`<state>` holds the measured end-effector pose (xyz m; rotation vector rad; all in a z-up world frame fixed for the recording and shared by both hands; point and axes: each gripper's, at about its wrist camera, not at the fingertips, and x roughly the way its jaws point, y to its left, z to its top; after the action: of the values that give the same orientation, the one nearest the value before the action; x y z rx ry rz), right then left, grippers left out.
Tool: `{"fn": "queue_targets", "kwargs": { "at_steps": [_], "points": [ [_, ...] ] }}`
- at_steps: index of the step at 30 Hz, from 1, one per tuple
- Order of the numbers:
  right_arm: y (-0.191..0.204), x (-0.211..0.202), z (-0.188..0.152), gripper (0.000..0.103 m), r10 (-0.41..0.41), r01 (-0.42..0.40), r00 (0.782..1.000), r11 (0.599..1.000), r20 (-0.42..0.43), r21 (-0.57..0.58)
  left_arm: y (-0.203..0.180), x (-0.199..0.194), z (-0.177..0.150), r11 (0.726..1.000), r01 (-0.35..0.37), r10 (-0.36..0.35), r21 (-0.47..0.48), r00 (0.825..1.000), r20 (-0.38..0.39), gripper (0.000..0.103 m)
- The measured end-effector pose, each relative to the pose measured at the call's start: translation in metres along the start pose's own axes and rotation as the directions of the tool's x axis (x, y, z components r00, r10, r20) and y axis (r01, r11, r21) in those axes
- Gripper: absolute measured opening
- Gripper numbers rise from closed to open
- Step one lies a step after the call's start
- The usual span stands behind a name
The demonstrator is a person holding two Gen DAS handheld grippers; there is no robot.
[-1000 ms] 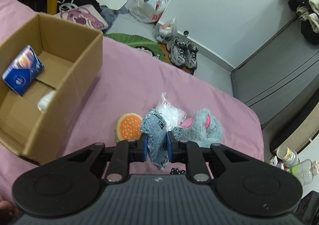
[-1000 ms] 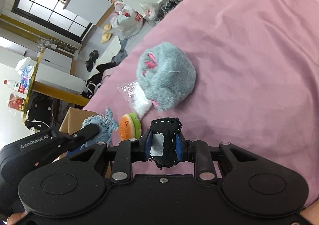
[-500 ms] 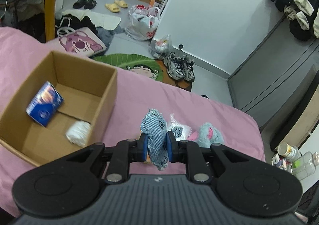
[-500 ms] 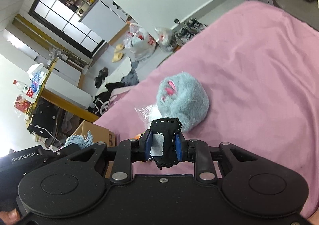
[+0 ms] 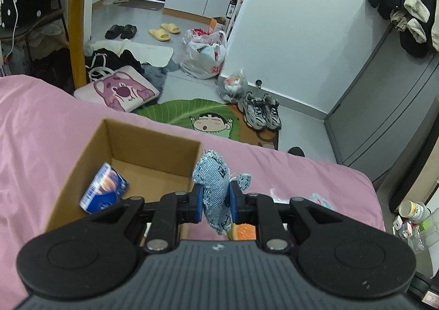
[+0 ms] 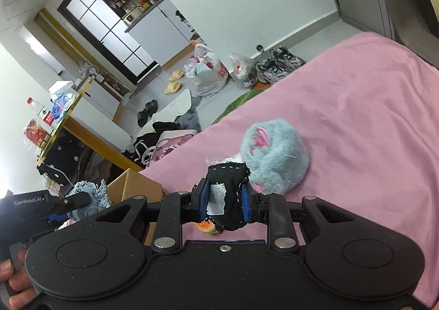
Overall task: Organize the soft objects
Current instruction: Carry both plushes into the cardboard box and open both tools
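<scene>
Over the last second the left gripper has risen from the cluster of toys on the pink bedsheet and travelled toward the open brown cardboard box; it now hangs at the box's near right corner, jaws closed on the frayed blue denim fabric toy. The box already holds a blue printed packet. The right gripper has lifted as well, its jaws clamped on a small black stitched fabric piece with a white patch, above the sheet and short of the box. A fluffy grey-blue plush with pink ears and an orange burger-shaped squishy toy remain on the bed. Judgement: the denim toy is in transfer and close to release; two loose items remain to collect.
</scene>
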<state>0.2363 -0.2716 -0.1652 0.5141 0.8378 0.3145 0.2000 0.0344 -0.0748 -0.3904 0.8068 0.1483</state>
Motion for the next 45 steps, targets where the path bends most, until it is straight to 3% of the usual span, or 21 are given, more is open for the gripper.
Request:
{"fn": "queue_targets", "kwargs": {
  "at_steps": [18, 29, 32, 34, 36, 45],
  "points": [
    [0.036, 0.013, 0.004, 0.024, 0.069, -0.067, 0.997, 0.996, 0.034, -0.055, 0.063, 0.031, 0.020, 0.993, -0.069, 0.071, -0.093, 0.997, 0.021, 0.018],
    [0.084, 0.031, 0.000, 0.025, 0.129, -0.127, 0.992, 0.987, 0.011, -0.097, 0.087, 0.041, 0.025, 0.984, -0.050, 0.058, -0.170, 0.997, 0.044, 0.020],
    [0.098, 0.035, 0.000, 0.025, 0.145, -0.144, 0.989, 0.984, 0.008, -0.106, 0.090, 0.035, 0.028, 0.981, -0.055, 0.071, -0.185, 0.994, 0.078, 0.026],
    [0.108, 0.037, 0.001, 0.025, 0.157, -0.155, 0.988, 0.982, 0.006, -0.111, 0.091, 0.032, 0.029, 0.979, -0.045, 0.063, -0.199, 0.994, 0.084, 0.043],
    [0.116, 0.038, 0.000, 0.025, 0.161, -0.160, 0.987, 0.980, 0.004, -0.121, 0.092, 0.032, 0.028, 0.979, -0.041, 0.059, -0.202, 0.994, 0.087, 0.048],
    [0.151, 0.051, -0.001, 0.025, 0.160, -0.160, 0.987, 0.972, -0.016, -0.170, 0.100, 0.027, 0.025, 0.975, -0.040, 0.055, -0.219, 0.996, 0.065, 0.052]
  ]
}}
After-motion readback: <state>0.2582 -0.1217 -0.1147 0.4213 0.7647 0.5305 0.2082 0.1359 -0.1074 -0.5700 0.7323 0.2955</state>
